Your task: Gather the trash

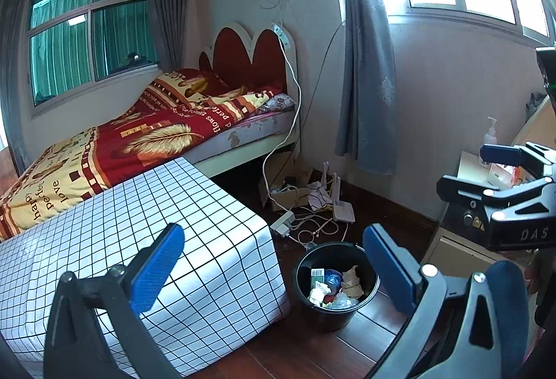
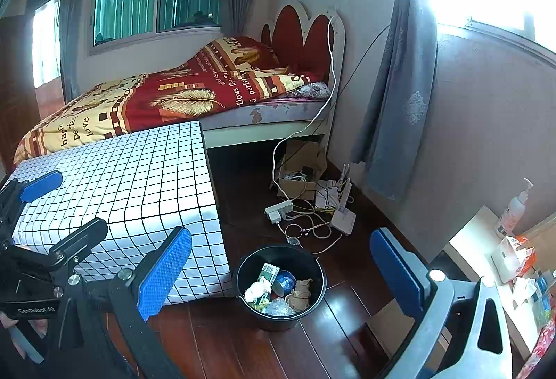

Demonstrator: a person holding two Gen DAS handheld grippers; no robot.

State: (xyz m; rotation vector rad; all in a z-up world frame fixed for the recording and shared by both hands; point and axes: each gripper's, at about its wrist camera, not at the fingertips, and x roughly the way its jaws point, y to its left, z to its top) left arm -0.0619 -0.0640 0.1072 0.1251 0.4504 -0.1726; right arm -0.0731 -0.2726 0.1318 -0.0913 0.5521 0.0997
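A black bucket point(image 1: 335, 313) point(image 2: 312, 302) stands on the dark wood floor beside a table draped in a white checked cloth point(image 1: 166, 215) point(image 2: 139, 181). Inside it lie crumpled paper point(image 1: 319, 294) point(image 2: 257, 290), a brown wad point(image 1: 352, 281) point(image 2: 300, 295), a blue round item point(image 2: 285, 281), a clear wrapper and a green-white packet. My left gripper point(image 1: 274, 271) hovers above and short of the bucket, open and empty. My right gripper point(image 2: 281, 274) is likewise open and empty over the bucket. Each gripper shows in the other's view: the right one point(image 1: 500, 167), the left one point(image 2: 41, 186).
A bed with a red-and-yellow blanket point(image 1: 139, 132) runs behind the table. Cables, a power strip point(image 2: 279, 210), a router point(image 2: 342, 217) and a cardboard box point(image 2: 302, 170) clutter the floor by the curtain. A side shelf point(image 2: 486, 250) at right holds a pump bottle point(image 2: 514, 208) and tissues.
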